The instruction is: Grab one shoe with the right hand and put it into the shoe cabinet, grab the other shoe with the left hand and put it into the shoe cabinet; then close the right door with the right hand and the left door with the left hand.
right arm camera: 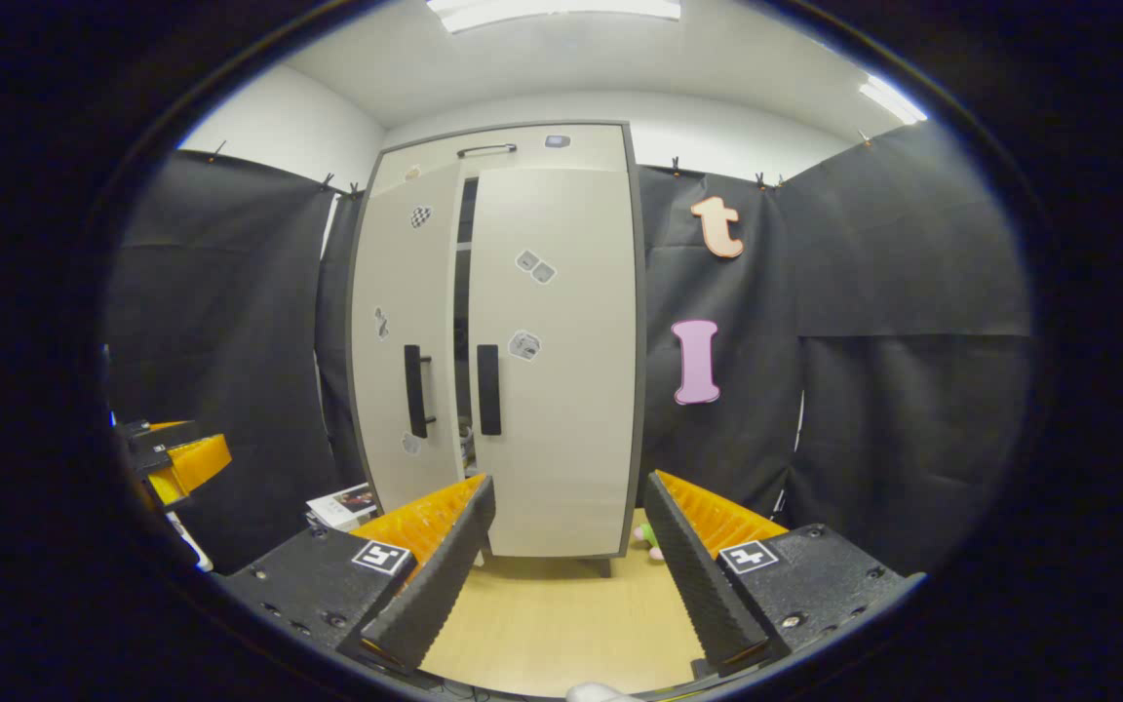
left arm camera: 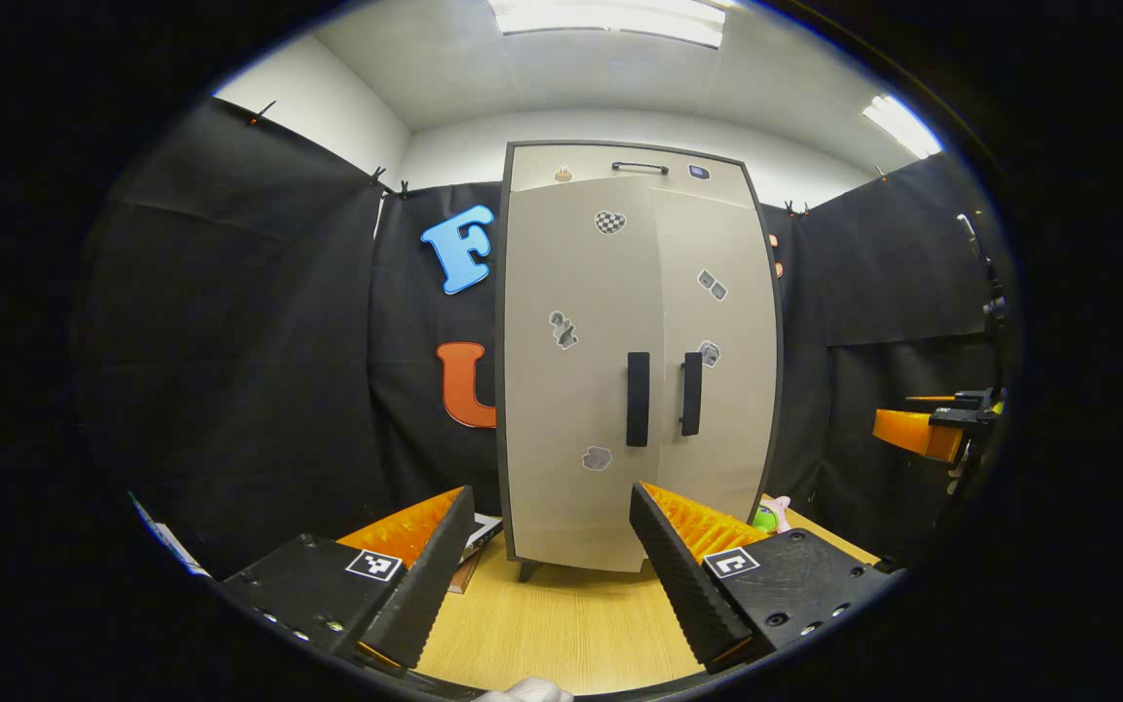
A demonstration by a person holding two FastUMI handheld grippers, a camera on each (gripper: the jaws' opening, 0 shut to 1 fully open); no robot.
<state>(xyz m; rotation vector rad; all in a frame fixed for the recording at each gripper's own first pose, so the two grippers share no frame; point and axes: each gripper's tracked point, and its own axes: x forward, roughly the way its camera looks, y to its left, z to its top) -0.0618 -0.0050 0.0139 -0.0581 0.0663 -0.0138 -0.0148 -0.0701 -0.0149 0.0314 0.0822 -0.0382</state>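
Left gripper view: the left tongs (left arm camera: 542, 565) stand with fingers apart, nothing between them, above the pale wooden counter (left arm camera: 561, 624). Beyond them, on the counter, stands the shoe cabinet (left arm camera: 635, 361), upright, its back toward the far edge. The left door (left arm camera: 576, 390) appears flush with the cabinet front; its dark handle (left arm camera: 638, 399) sits just beside the handle of the right door (left arm camera: 722, 370). A small green and pink object (left arm camera: 771, 515) lies on the counter by the cabinet's right foot; what it is cannot be told. A book or box (left arm camera: 476, 546) lies by the cabinet's left foot. The other gripper shows at the right border, well apart.

Right gripper view: the right tongs (right arm camera: 566, 570) likewise stand with fingers apart and empty, over the same counter (right arm camera: 561, 624). The cabinet (right arm camera: 503, 341) lies ahead. A dark gap shows between the left door (right arm camera: 406, 331) and the right door (right arm camera: 557, 361), so one of them stands ajar; through it shelves and some contents are dimly visible. Whether the shoes are inside cannot be told.
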